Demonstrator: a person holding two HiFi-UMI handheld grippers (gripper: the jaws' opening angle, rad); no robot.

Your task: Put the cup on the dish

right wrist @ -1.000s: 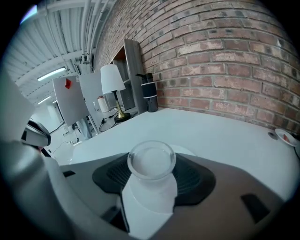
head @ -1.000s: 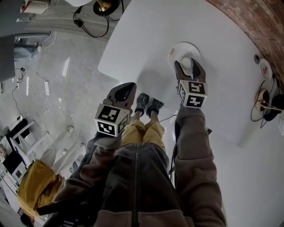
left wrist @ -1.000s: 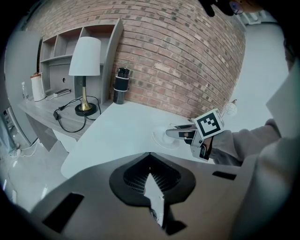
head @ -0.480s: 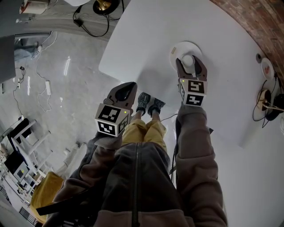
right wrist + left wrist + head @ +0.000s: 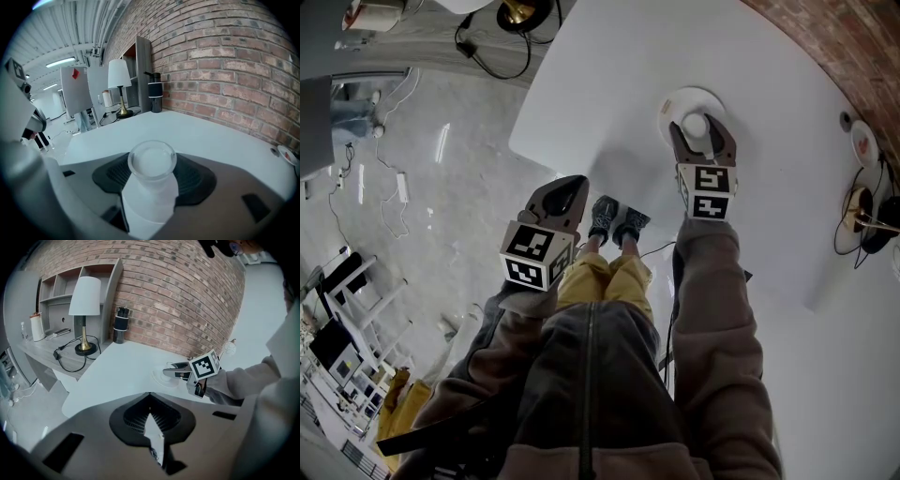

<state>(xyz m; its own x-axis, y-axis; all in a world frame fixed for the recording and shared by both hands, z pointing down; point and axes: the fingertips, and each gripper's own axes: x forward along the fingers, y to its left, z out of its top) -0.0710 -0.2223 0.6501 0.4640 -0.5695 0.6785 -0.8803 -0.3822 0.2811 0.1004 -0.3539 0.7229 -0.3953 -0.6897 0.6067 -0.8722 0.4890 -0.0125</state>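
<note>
The right gripper is clamping the frosted cup, its jaws pressing on the cup's two sides with the round mouth facing up. It is holding the cup over the near part of the dish, though whether the base is touching the dish is not showing. The dish is lying on the white table, a little in from the edge nearest the person, while the left gripper is hanging off that edge over the floor, jaws together on nothing.
</note>
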